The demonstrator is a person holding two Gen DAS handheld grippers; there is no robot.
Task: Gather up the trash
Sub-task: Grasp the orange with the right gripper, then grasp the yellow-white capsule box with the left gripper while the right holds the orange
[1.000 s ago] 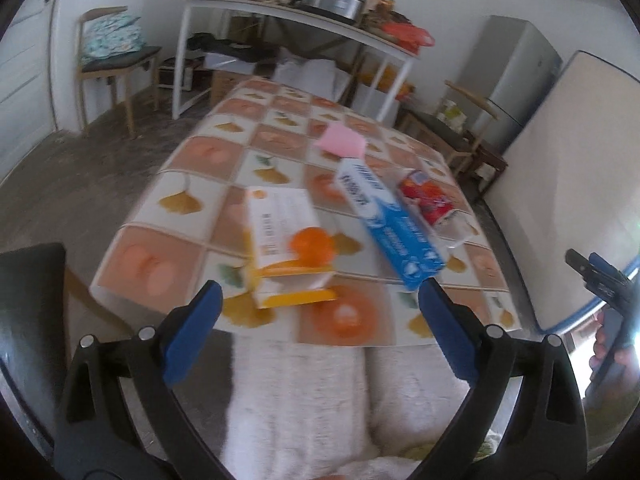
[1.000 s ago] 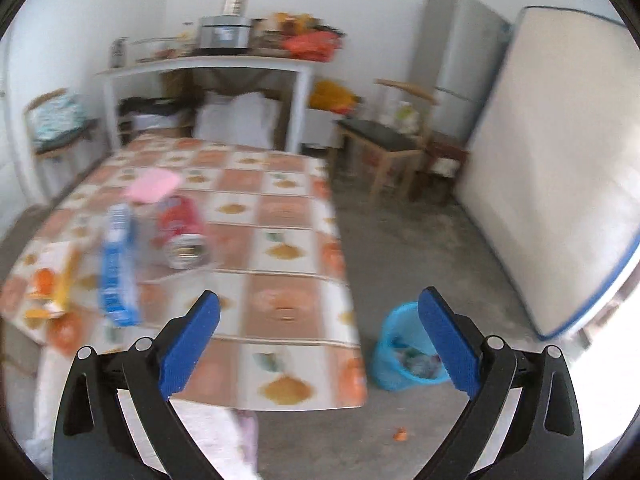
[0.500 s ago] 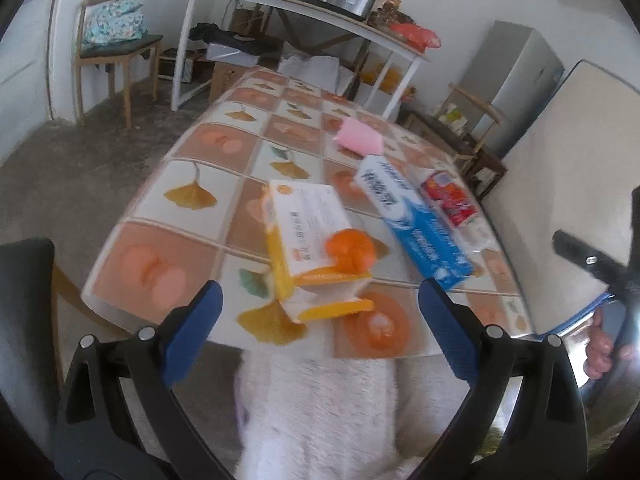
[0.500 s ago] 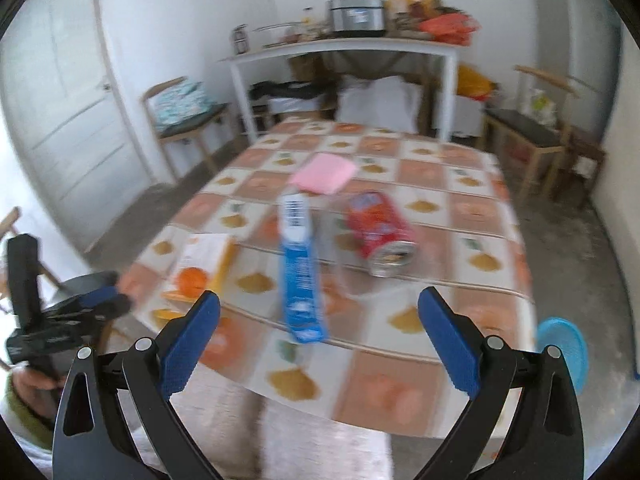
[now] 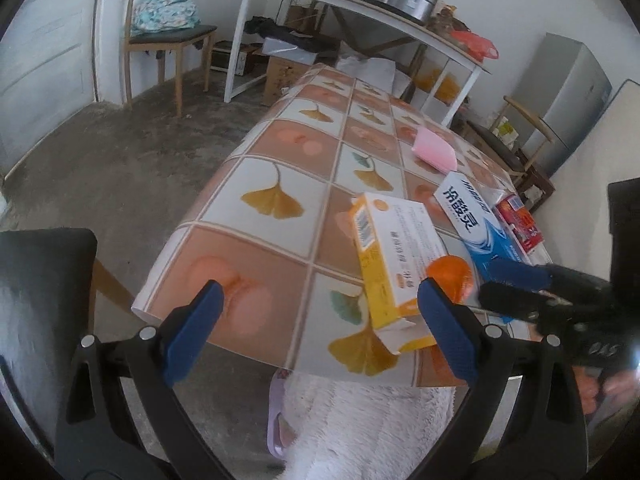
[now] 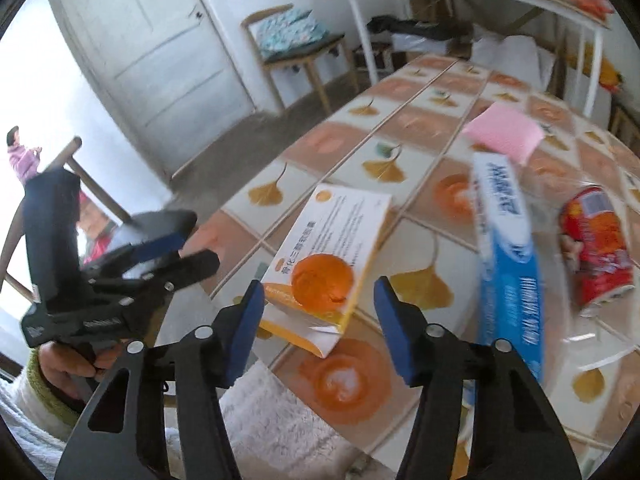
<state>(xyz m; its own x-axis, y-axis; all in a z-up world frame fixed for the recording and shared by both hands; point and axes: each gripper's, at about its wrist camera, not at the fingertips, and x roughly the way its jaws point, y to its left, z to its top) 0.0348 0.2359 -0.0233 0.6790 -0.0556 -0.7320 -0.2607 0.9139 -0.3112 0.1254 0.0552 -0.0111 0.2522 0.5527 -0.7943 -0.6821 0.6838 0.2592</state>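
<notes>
- Swinging round from the floor bin to the bench's near edge, the right gripper (image 6: 318, 312) now faces the yellow-and-white box (image 6: 328, 256); its jaws are closing, nothing yet between them
- left gripper (image 5: 316, 328) hangs wide open over the same edge, holding nothing
- Nothing looks collected yet; box, blue box (image 5: 476, 224), red can (image 6: 596, 248) and pink packet (image 5: 434, 148) all remain on the bench
- Only the right view shows the can's full body; the left shows just its end

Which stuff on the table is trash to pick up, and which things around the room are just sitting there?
Trash to collect:
- yellow and white box
- orange peel on that box
- long blue box
- red can
- pink packet

Just lying about:
- chair with cushion
- white shelf table
- fridge
</notes>
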